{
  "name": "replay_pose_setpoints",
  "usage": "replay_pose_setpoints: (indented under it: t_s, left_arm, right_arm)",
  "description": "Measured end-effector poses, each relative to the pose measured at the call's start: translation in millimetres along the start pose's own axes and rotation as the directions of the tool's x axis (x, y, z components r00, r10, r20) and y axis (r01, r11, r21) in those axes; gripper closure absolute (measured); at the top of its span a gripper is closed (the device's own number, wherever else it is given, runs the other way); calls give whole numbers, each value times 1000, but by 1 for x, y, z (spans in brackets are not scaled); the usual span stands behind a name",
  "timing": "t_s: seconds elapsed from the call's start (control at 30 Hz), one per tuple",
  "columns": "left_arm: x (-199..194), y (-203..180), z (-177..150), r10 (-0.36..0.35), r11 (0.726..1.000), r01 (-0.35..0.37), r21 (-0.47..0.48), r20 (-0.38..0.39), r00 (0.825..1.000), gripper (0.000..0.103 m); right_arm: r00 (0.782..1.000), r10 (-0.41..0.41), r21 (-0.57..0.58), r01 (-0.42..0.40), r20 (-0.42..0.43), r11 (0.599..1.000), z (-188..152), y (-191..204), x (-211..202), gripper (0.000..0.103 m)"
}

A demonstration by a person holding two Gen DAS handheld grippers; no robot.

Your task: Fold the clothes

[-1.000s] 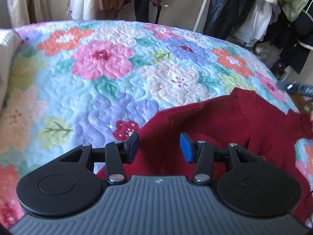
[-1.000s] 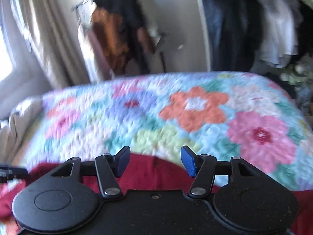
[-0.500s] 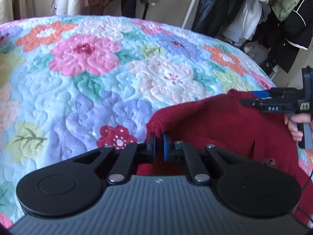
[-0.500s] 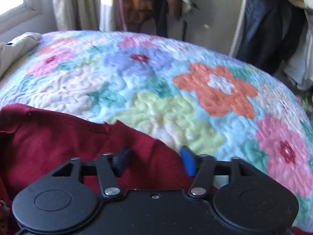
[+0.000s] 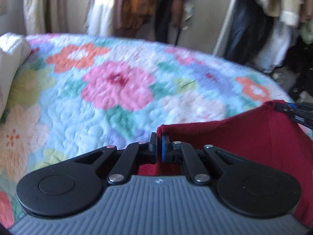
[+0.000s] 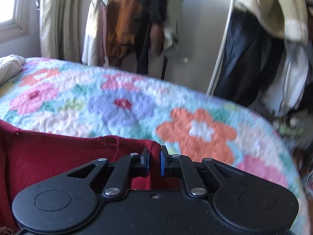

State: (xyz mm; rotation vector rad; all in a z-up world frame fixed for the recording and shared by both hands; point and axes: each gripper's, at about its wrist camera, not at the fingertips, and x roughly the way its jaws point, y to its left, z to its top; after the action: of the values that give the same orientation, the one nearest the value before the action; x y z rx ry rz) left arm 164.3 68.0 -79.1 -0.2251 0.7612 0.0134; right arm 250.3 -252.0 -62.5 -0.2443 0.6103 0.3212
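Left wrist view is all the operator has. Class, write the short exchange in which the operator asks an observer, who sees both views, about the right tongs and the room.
Operator: I see only the tip of the right tongs. Are they gripping anything?
Observer: Yes. The right tongs have just been closing, and they now pinch a corner of the red garment between them.
Operator: What is left of the curtain?
Observer: A bright window, at the far left edge beside the curtain.
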Motion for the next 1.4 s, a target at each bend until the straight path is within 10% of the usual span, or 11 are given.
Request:
replay_pose_setpoints:
  t_s: [0.17, 0.3, 0.47, 0.83, 1.4]
  left_arm:
    - [18, -8, -5, 60, 998, -61, -14, -70, 996, 93]
    - [-8, -15, 0, 57, 997, -61, -46, -86, 995, 52]
    - [-64, -28, -3, 39, 998, -42, -54, -58, 998, 38]
    - [-183, -56, -75, -29, 994, 24, -107, -41, 999, 29]
    - [-263, -98, -166, -87, 992, 78, -95, -87, 992, 24]
  right_arm:
    - [997, -5, 80, 11, -79, 997, -22, -1, 14, 55]
    - [998, -31, 82, 36, -50, 996, -14, 1, -18, 44]
    - [1000, -12, 170, 16, -21, 985, -4, 0, -75, 25]
    - [997, -43, 295, 59, -59, 954, -65, 15, -196, 22]
    - [999, 13, 400, 8, -51, 916, -132, 45, -309, 18]
